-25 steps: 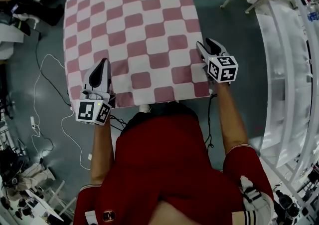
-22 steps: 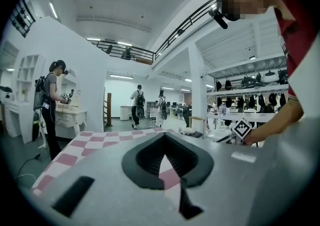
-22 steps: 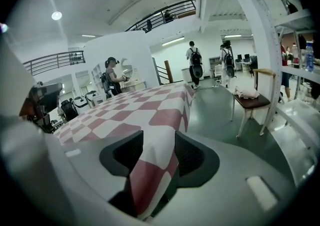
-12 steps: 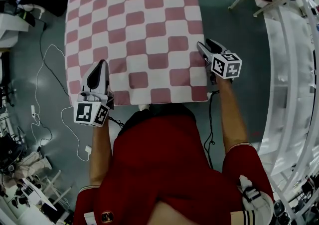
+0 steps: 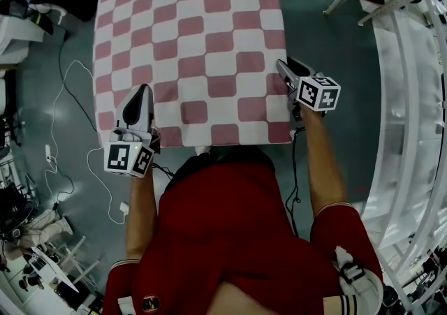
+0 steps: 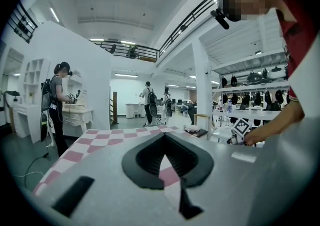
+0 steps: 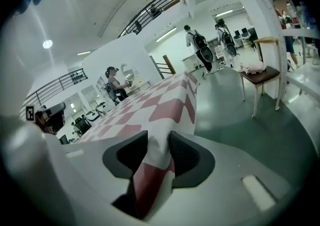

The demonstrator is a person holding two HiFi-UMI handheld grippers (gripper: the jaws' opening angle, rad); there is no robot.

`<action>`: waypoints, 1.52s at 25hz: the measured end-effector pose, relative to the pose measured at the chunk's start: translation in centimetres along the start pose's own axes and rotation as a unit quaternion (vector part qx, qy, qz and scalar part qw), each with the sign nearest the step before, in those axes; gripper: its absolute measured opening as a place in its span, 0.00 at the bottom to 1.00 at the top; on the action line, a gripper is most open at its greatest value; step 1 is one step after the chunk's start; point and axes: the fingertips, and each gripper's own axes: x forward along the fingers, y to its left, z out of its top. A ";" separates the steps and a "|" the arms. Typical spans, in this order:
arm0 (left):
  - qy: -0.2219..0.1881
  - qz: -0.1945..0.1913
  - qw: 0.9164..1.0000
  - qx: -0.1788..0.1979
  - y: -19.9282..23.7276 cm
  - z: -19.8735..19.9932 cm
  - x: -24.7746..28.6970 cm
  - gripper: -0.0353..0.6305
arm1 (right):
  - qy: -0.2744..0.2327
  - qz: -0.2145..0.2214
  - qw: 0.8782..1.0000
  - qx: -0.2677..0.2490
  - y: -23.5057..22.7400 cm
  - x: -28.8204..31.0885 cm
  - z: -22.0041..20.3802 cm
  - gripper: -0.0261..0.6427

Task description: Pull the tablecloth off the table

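- Ahead of you, the pink-and-white checked tablecloth [image 5: 195, 34] lies spread flat over the bench, hiding it, and stretches away from both tools toward the far edge.
- Your left tool [image 5: 142, 97] sits at the near left corner, clamped tight on a fold of the cloth.
- Your right tool [image 5: 288, 72] is by the near right corner, on the side hem. Its jaws have just been closing, and both pads touch a bunched fold between them.
- Both near corners are taken, so neither hand is nearer. I judge that the pull runs straight back toward your body.
- No brand or writing is legible. Only the black-and-white square patterns on the marker cubes [image 5: 130, 158] show.
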 end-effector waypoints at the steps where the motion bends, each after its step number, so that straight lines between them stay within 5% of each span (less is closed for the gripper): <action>1: 0.000 0.000 1.000 -0.001 0.0 -0.1 0.0 0.06 | 0.000 -0.016 1.000 -0.011 0.0 -0.1 0.1 0.27; 11: -0.003 0.006 1.000 -0.008 -0.6 -0.2 -0.5 0.06 | -0.008 -0.147 0.985 -0.088 0.0 -1.2 0.7 0.09; 17: -0.010 0.009 1.000 -0.011 -0.3 -0.1 -1.2 0.06 | -0.027 -0.124 0.987 -0.094 1.7 -1.8 2.0 0.06; 25: -0.028 0.003 0.999 -0.030 2.2 -0.4 -2.4 0.06 | -0.066 -0.065 0.991 -0.099 9.7 -2.3 4.4 0.06; 38: -0.041 -0.043 0.998 -0.022 13.4 -1.2 -5.1 0.06 | -0.122 -0.109 0.975 -0.153 23.2 -0.5 5.5 0.06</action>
